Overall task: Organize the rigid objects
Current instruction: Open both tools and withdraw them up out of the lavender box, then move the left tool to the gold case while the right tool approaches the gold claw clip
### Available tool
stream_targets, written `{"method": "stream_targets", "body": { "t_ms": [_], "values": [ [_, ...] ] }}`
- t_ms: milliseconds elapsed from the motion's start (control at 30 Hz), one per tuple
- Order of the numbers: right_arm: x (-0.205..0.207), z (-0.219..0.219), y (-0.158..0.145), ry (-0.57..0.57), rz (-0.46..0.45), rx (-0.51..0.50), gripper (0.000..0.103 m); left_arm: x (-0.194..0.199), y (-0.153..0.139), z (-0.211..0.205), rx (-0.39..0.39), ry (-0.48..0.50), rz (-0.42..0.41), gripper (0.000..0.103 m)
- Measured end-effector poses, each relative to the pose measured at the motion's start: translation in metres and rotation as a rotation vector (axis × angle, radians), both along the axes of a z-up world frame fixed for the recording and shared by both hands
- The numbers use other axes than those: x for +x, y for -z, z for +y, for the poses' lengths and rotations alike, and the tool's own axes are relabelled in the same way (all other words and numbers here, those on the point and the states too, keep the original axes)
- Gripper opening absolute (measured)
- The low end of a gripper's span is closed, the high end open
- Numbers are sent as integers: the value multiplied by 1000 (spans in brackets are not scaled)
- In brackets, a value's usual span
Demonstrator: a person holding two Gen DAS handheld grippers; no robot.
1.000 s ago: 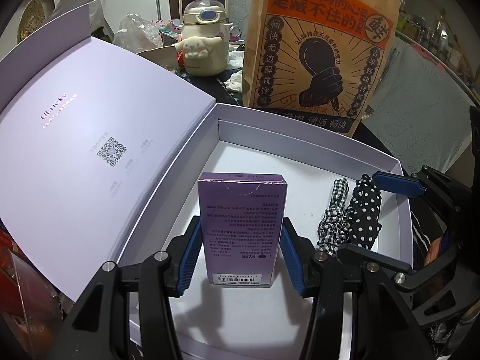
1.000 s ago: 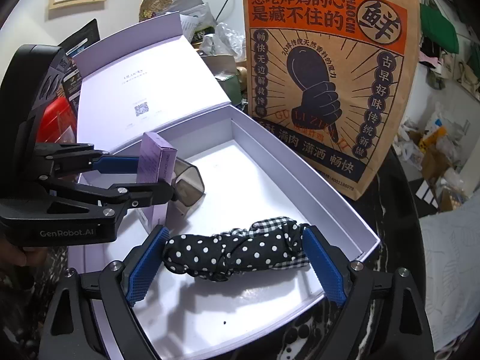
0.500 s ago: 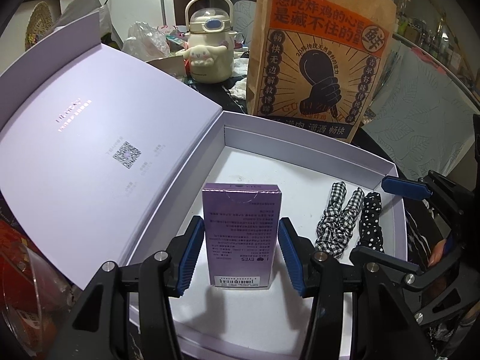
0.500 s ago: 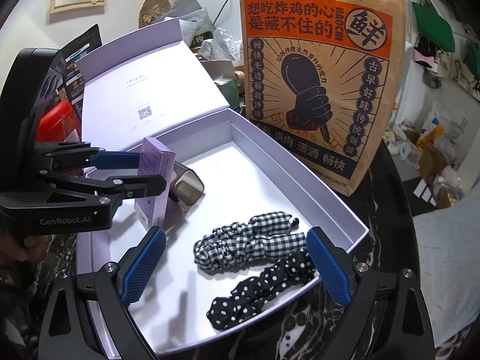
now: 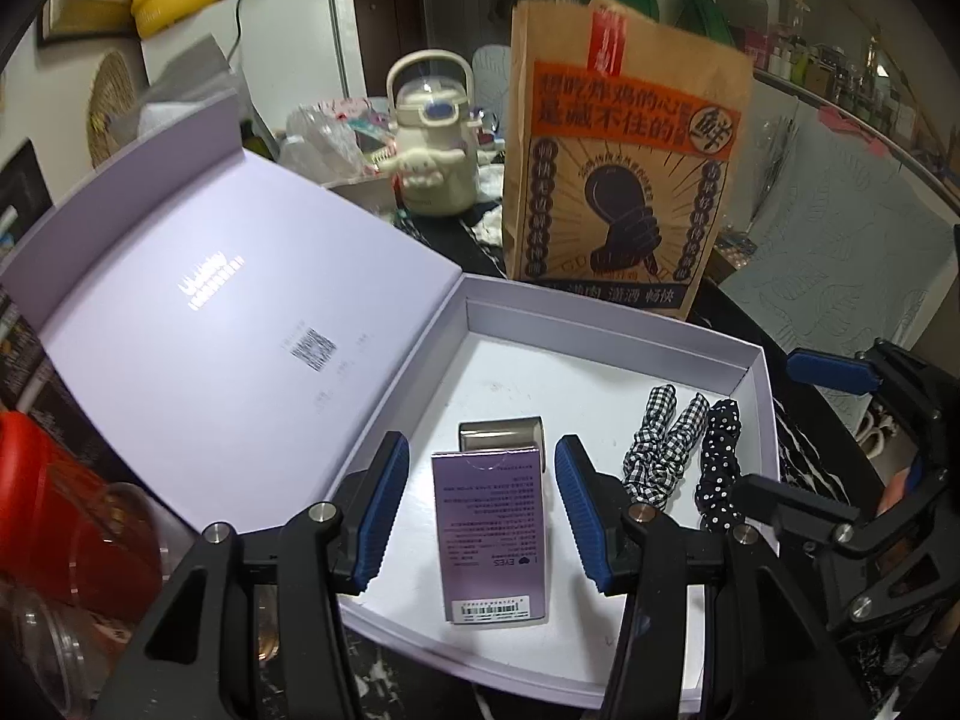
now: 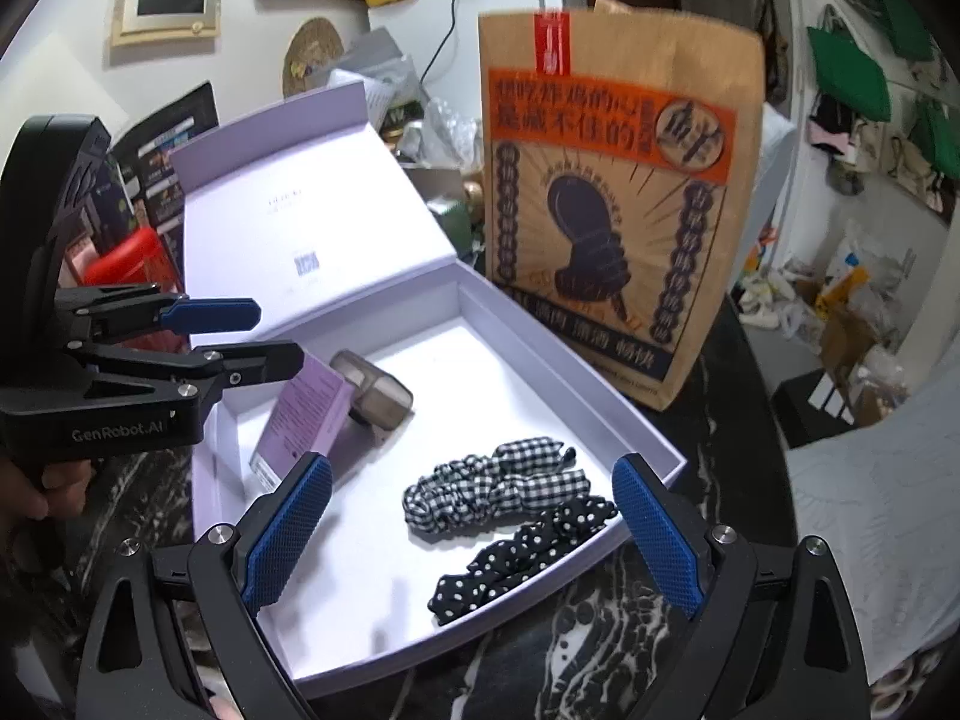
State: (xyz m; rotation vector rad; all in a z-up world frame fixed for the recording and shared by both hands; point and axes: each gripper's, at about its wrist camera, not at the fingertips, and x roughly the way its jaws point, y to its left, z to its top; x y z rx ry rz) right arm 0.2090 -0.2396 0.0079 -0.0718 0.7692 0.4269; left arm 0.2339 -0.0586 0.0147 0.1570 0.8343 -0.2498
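Left gripper (image 5: 481,441): jaws apart, gripping nothing. Purple carton (image 5: 489,540) sits in the near-left corner of the gift box (image 5: 606,312), below the jaw gap, its long axis along the fingers and its far end leaning on the grey case (image 5: 501,433). The left hand is nearer.

Right gripper (image 6: 474,468): spread wide and empty over the scrunchies (image 6: 498,486) at the box's right side. Paper bag (image 5: 624,180) stands beyond the box.

Black grippers, blue ribbed fingers (image 6: 288,534)
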Motion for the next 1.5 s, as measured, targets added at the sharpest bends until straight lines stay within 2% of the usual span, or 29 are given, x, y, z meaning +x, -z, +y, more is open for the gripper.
{"method": "stream_targets", "body": {
  "t_ms": [800, 1100, 1500],
  "values": [
    [-74, 5, -61, 44, -134, 25, 99, -75, -57, 14, -3, -20, -148, 50],
    [-101, -4, -75, 91, -155, 40, 100, -100, -63, 17, -11, -22, -157, 50],
    [-137, -8, -84, 120, -191, 10, 101, -130, -61, 15, -2, -31, -144, 50]
  ]
}}
